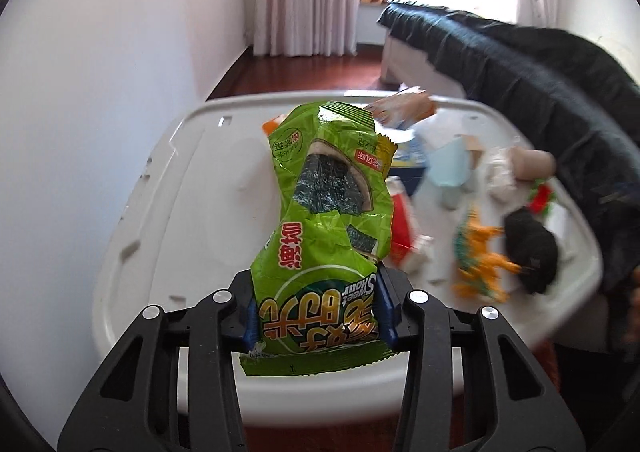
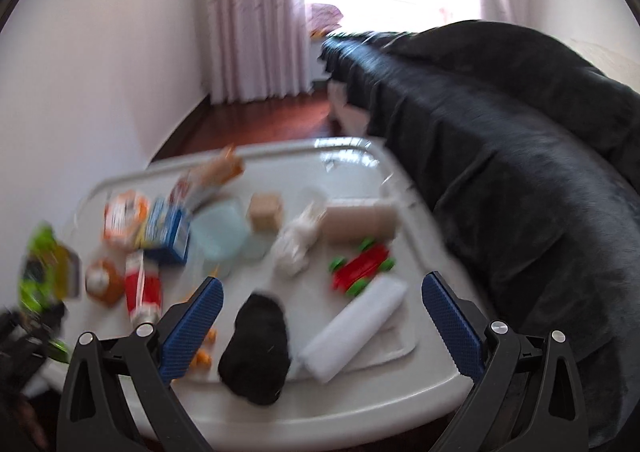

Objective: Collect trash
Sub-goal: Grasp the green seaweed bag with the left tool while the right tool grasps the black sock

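Gripping the bottom end of a green snack bag [image 1: 320,236], the left gripper [image 1: 318,316] has its jaws clamped on the crinkled foil, and the bag stands up from the fingers above the near left part of the white table [image 1: 208,180]. The right gripper [image 2: 322,328] hangs over the near edge of that table with its jaws wide apart and nothing between them. Just beyond its blue pads [image 2: 192,328], on the table's near side, lie a black sock [image 2: 256,352] and a rolled white cloth [image 2: 352,332], close beside each other. A little farther in sits a red toy car [image 2: 362,266] with green wheels, and toward the table's left a red and white tube [image 2: 142,292] lies next to a small orange packet [image 2: 104,280]. In the left view an orange toy dinosaur [image 1: 480,260] rests near the sock. Around the table's middle are a crumpled tissue [image 2: 298,244], a pale blue cup [image 2: 220,234], a blue box [image 2: 166,232] and a cardboard tube [image 2: 360,222]. Along the table's far right side runs a bed with a dark blanket [image 2: 500,156], and past it a pink curtain [image 2: 248,20] hangs by a bright window.
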{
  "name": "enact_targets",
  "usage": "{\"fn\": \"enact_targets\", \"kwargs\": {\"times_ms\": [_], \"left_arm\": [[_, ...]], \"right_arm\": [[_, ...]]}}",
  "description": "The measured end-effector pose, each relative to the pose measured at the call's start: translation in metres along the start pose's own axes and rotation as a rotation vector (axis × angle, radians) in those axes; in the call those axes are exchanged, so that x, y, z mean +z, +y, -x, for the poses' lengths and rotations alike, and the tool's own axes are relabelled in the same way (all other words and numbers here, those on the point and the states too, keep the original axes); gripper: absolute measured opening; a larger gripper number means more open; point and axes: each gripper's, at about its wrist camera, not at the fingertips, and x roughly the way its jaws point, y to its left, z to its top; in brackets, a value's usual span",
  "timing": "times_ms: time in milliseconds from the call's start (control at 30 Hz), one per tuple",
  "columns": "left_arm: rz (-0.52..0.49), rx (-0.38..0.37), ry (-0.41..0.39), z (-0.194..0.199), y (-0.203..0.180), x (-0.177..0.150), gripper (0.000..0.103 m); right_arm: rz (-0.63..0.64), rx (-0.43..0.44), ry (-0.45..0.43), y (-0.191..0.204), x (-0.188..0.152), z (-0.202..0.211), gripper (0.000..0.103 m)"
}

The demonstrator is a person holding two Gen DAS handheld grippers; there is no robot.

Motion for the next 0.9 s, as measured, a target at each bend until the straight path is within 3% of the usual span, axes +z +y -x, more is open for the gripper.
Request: {"fn": "enact_targets", "kwargs": {"times_ms": [300, 467, 600, 667, 700, 767, 900], "left_arm": [[-0.051, -0.07, 0.001, 0.017, -0.018, -0.026, 0.042], [-0.042, -0.089, 0.002, 0.018, -0.014, -0.03, 0.042], [-0.036, -0.099, 0.007, 0.017, -0.013, -0.031, 0.042], [-0.036, -0.103, 0.011, 0.017, -0.012, -0.031, 0.042], [-0.037, -0.104, 0.012, 0.016, -0.013, -0.031, 0.042], [-0.039, -0.105, 0.014, 0.015, -0.014, -0.032, 0.042], [-0.037, -0.109, 0.016, 0.014, -0.014, -0.031, 0.042]], "right_arm": [[0.233, -0.039, 0.04, 0.05, -0.023, -0.033, 0.097], [0.318, -0.038, 0.086, 0.066, -0.031, -0.05, 0.084], [0.336, -0.042, 0.096, 0.068, -0.032, -0.057, 0.08], [0.326, -0.019, 0.114, 0.064, -0.032, -0.062, 0.066], [0.311, -0.003, 0.118, 0.063, -0.032, -0.064, 0.063], [0.284, 0.031, 0.14, 0.06, -0.03, -0.068, 0.047], [0.241, 0.064, 0.153, 0.052, -0.028, -0.068, 0.039]]}}
